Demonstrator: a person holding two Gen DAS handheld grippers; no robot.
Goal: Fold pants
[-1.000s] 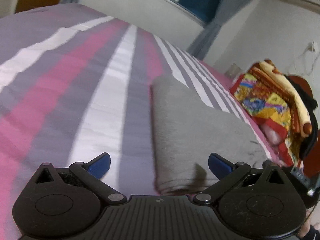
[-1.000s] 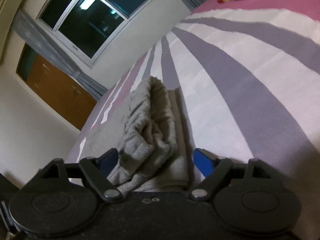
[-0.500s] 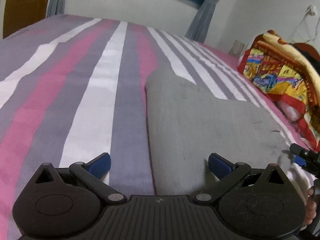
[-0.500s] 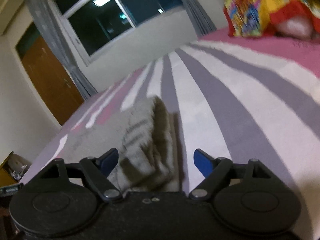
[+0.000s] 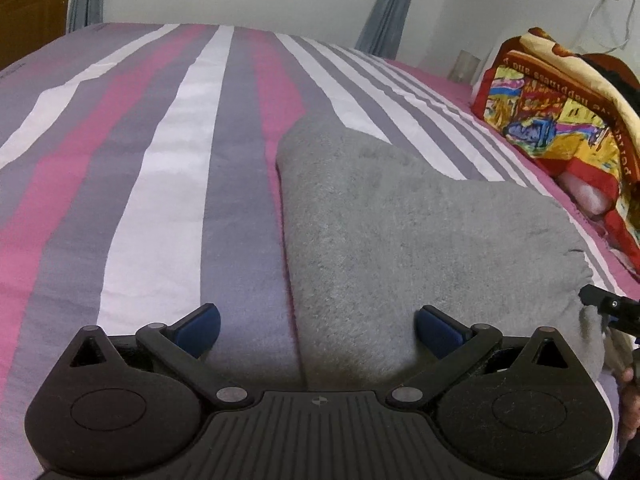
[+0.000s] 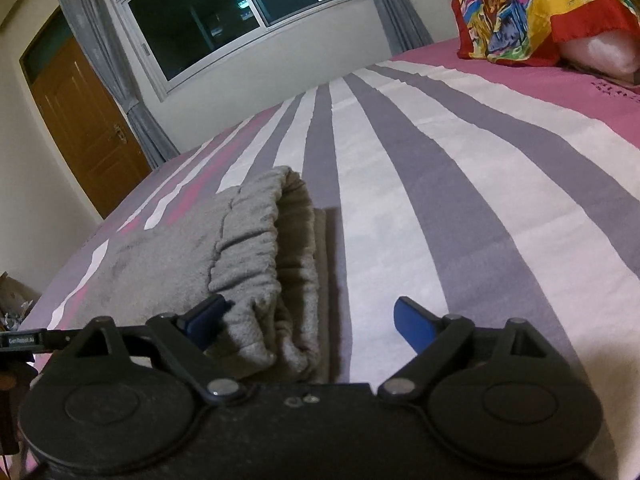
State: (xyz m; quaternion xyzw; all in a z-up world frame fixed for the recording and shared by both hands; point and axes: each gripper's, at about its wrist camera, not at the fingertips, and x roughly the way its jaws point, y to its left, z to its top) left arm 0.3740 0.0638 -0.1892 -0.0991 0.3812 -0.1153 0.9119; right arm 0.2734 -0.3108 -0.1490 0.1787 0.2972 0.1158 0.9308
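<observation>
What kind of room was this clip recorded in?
Most likely a bedroom: the grey pants lie on a bed with a striped sheet, a colourful blanket is piled by the wall, and there is a curtained window.

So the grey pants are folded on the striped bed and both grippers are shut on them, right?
Not quite. The pants lie folded on the striped bed, but both grippers are open: left gripper in the left wrist view, right gripper in the right.
</observation>
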